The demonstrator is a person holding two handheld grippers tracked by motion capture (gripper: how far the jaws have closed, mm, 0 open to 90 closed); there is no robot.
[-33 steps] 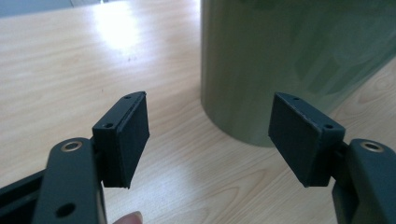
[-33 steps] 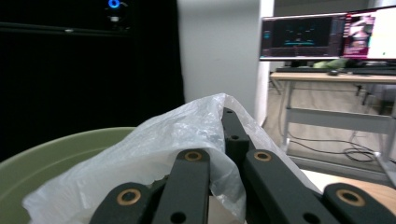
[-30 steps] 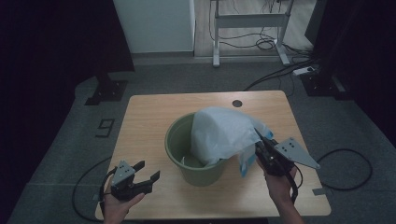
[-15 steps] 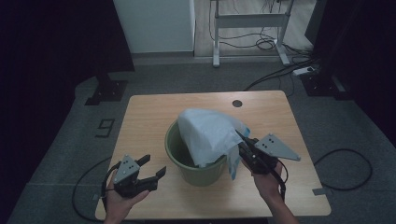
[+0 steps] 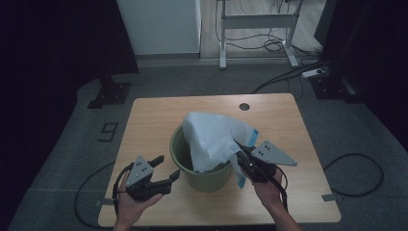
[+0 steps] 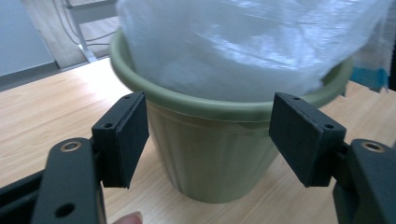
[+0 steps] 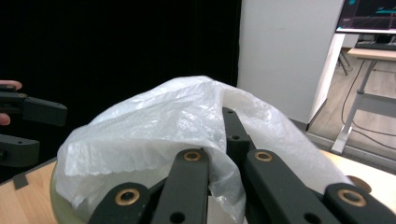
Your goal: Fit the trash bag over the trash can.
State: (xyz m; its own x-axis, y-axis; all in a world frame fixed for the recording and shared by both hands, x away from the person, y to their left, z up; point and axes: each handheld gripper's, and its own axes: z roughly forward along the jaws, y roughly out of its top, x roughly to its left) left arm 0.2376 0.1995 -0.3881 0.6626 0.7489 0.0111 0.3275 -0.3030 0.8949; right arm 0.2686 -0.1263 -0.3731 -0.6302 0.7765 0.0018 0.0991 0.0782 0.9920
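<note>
The green pot [image 5: 202,166] stood on the wooden table [image 5: 154,120], nearer the person's edge than the far edge, and served as the landmark for everything else. A white plastic bag [image 5: 211,137] rose out of the pot's mouth and draped over its right rim, with a blue-edged flap hanging down the pot's right side. In the left gripper view the bag [image 6: 247,42] bulged above the pot's rim [image 6: 224,109] while the ribbed wall below stayed bare.

The right gripper [image 5: 240,153] sat just right of the pot, at rim height, its jaws pressed together on a fold of the bag; in the right gripper view the film [image 7: 187,121] was pinched between the two black jaws and wrapped over them.

The left gripper [image 5: 166,168] hovered just left of the pot, its jaws spread apart with nothing between them, aimed at the pot's wall without touching it; in its own view the two pads [image 6: 126,135] framed the pot from a short way off.

Left of the pot the tabletop lay bare out to the left edge, and behind the pot it was bare up to a small round hole [image 5: 244,106] near the far edge. To the right of the pot a strip of bare wood ran to the right edge.
</note>
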